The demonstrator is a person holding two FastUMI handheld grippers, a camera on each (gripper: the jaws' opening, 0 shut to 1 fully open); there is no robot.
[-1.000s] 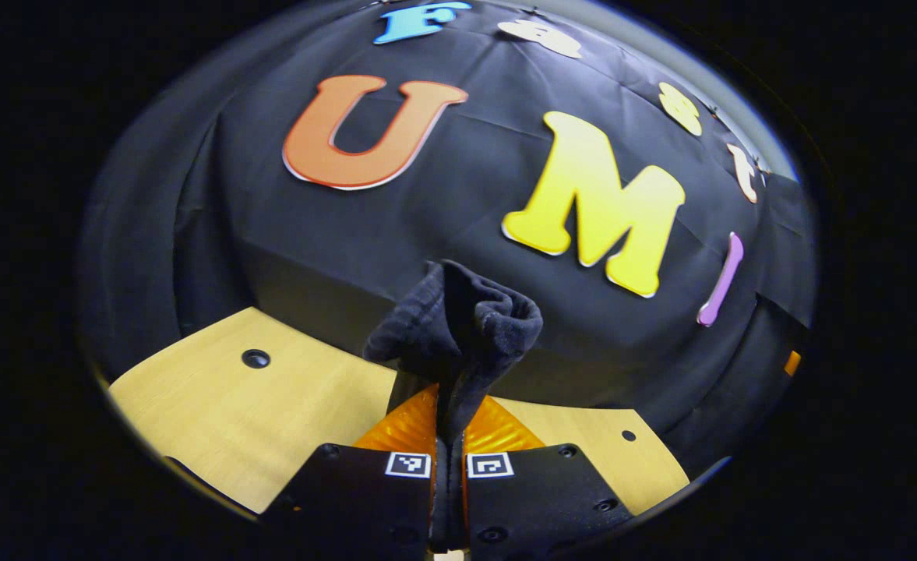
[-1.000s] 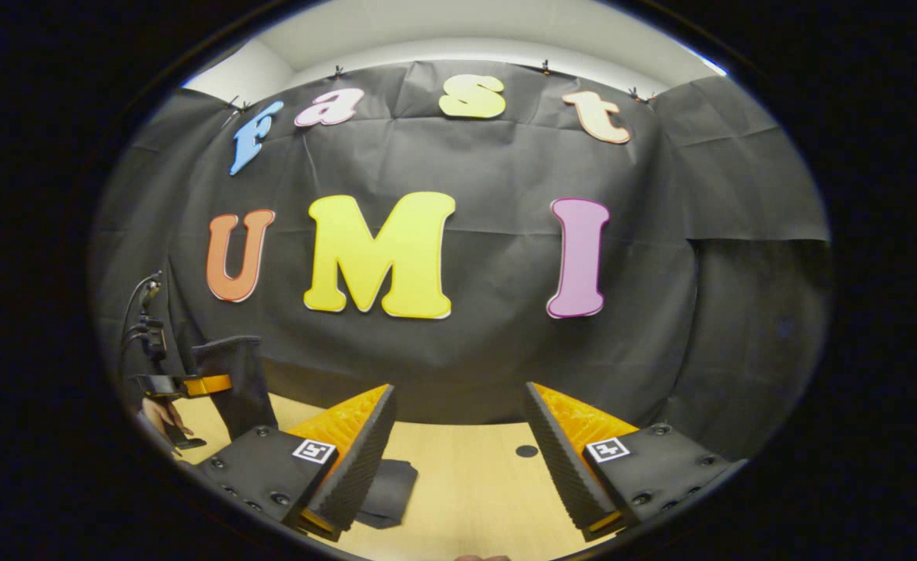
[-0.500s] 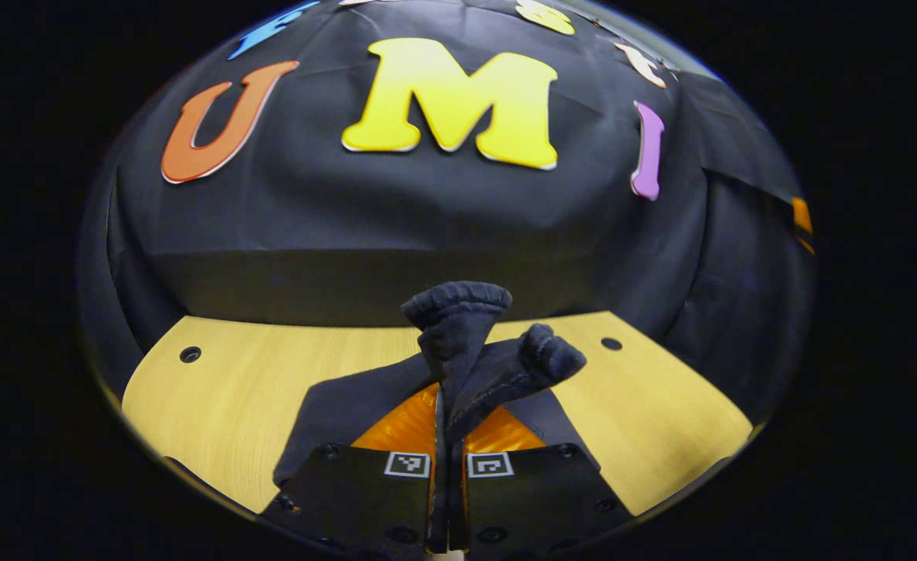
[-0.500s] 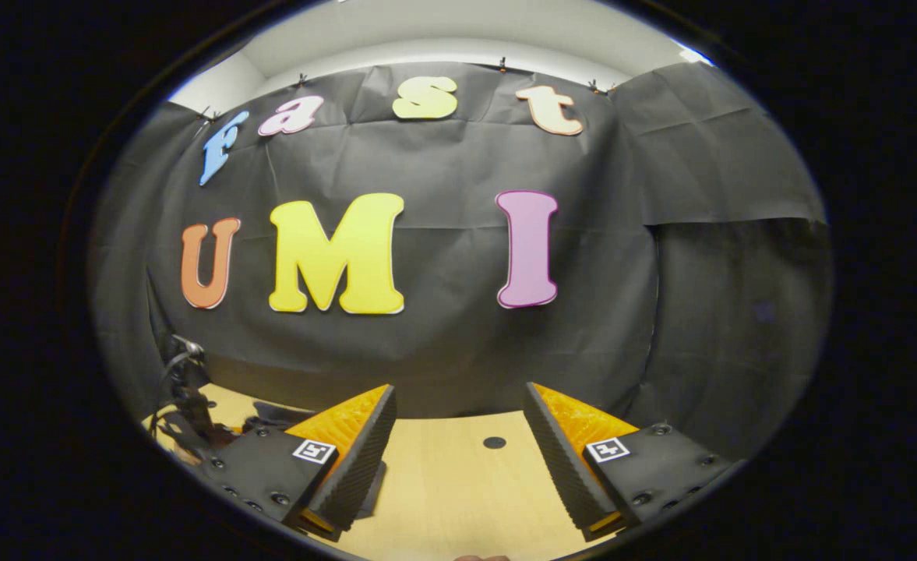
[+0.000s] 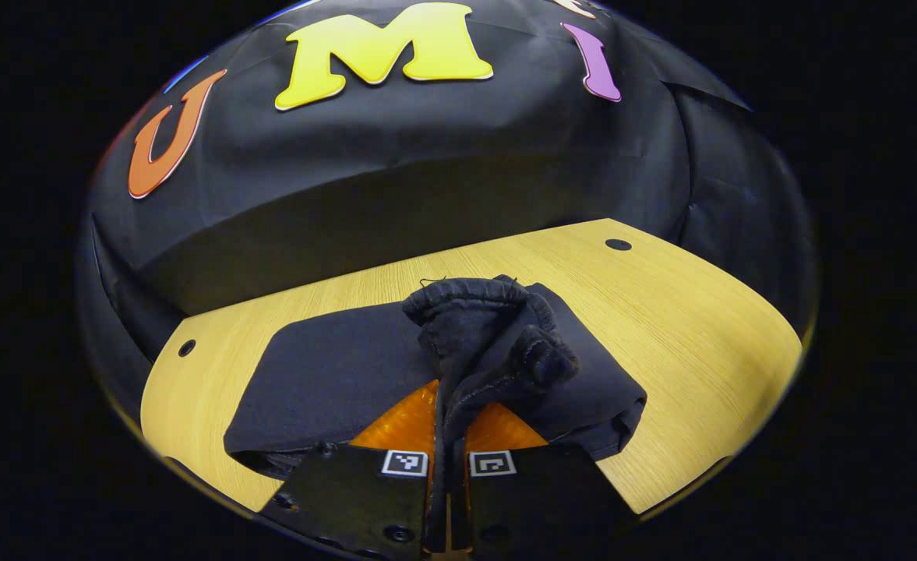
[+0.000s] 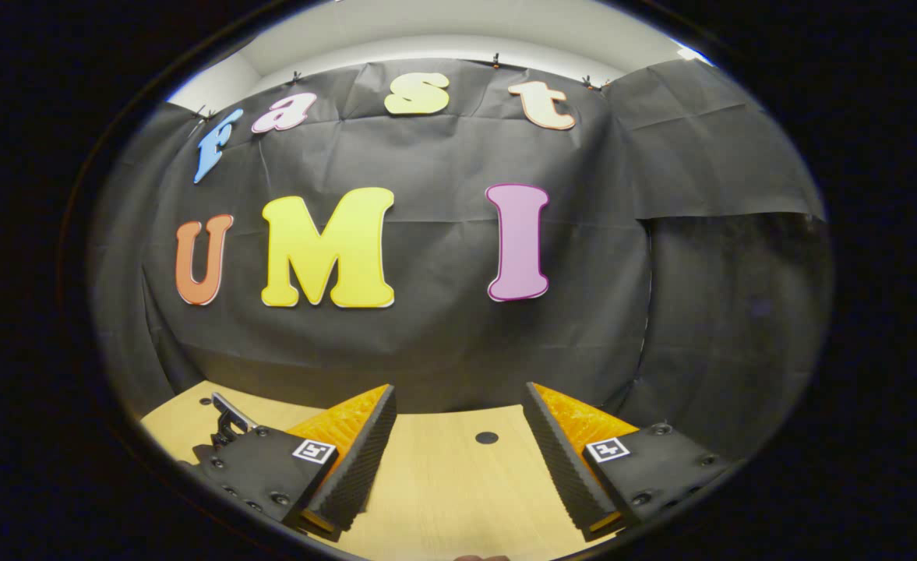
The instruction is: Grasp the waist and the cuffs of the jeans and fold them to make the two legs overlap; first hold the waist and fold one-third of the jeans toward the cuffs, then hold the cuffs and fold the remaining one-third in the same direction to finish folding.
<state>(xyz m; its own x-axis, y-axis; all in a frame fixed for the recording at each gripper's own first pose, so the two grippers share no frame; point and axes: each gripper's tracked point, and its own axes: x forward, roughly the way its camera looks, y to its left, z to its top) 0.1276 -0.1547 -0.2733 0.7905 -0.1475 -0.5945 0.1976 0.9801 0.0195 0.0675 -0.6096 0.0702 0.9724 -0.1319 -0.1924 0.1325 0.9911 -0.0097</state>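
Dark jeans lie folded in a flat stack on the light wooden table. My left gripper is shut on a bunched, hemmed end of the jeans, which looks like the cuffs. It holds that end low over the right part of the stack, and the cloth stands up between the jaws. In the right gripper view, my right gripper hangs open above bare table, with nothing between its fingers.
Small round holes mark the tabletop. The black booth wall rises just behind the table's far edge. A piece of the other gripper's hardware pokes in at the left of the right gripper view.
My left gripper has come down and tilted toward the table, carrying the bunched end over the folded jeans. The right gripper stayed open and barely shifted.
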